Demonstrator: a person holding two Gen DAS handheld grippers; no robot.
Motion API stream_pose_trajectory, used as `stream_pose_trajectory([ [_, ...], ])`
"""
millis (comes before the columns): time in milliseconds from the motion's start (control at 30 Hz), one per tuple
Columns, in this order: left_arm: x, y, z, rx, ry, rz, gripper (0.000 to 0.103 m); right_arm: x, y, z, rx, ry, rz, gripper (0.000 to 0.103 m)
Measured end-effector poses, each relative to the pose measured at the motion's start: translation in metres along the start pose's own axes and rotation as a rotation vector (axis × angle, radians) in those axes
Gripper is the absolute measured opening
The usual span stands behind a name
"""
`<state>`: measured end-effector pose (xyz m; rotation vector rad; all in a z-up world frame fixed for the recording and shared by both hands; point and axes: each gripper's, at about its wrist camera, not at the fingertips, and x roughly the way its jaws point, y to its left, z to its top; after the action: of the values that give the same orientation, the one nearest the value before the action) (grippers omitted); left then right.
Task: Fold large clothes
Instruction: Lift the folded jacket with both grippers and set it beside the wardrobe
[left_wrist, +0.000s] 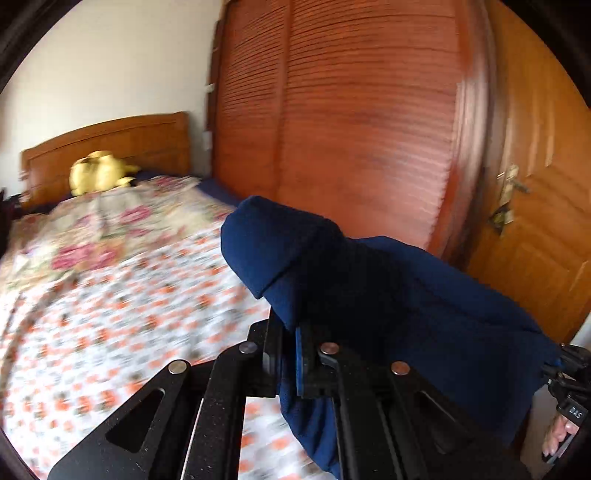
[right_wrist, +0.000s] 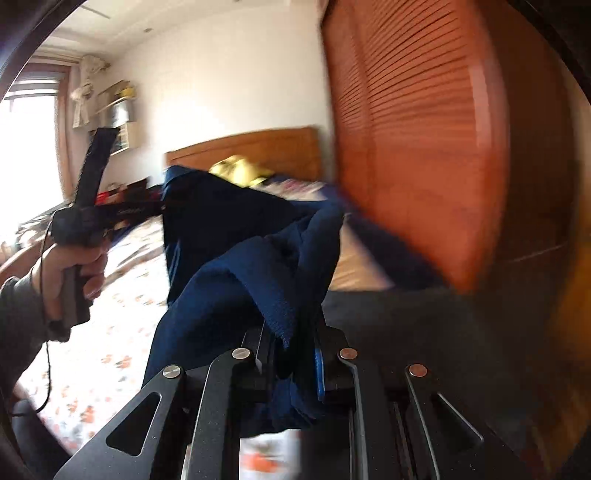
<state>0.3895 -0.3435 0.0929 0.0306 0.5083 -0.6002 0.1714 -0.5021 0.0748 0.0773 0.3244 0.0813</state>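
Hanging above the bed (left_wrist: 110, 314), the blue garment (left_wrist: 388, 295) stretches between both tools: the left hand-held gripper (left_wrist: 291, 363) and the right hand-held gripper (right_wrist: 291, 363) each pinch an edge, wardrobe (left_wrist: 351, 110) beyond, cloth sagging bedward.

The garment (left_wrist: 369, 280) covers the left gripper's (left_wrist: 291, 354) fingertips, and in the right wrist view it buries the right gripper's (right_wrist: 295, 354) fingertips too. The bedspread (left_wrist: 110, 295), wardrobe (left_wrist: 351, 110) and yellow toy (right_wrist: 240, 170) smear with blur. Only fingers (left_wrist: 561, 435) show at the lower right edge.
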Motion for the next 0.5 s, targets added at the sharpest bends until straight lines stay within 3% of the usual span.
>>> stream_pose_trajectory([
  [133, 0.039, -0.057, 0.015, 0.033, 0.009, -0.069, 0.005, -0.03, -0.064, 0.0, 0.042, -0.012, -0.115, 0.015],
  [233, 0.065, -0.09, 0.009, 0.079, 0.064, -0.059, 0.006, -0.035, -0.094, -0.012, 0.067, 0.021, -0.167, 0.015],
  [333, 0.077, -0.104, -0.005, 0.137, 0.102, -0.039, 0.006, -0.025, -0.115, -0.03, 0.082, 0.07, -0.226, 0.018],
  [433, 0.065, -0.108, -0.016, 0.169, 0.099, -0.081, 0.007, -0.007, -0.123, -0.044, 0.083, 0.109, -0.315, 0.023],
  [467, 0.06, -0.108, -0.018, 0.173, 0.097, -0.084, 0.01, -0.005, -0.126, -0.047, 0.092, 0.113, -0.33, 0.028],
  [500, 0.055, -0.107, -0.021, 0.175, 0.099, -0.094, 0.023, -0.002, -0.128, -0.048, 0.101, 0.106, -0.345, 0.033],
])
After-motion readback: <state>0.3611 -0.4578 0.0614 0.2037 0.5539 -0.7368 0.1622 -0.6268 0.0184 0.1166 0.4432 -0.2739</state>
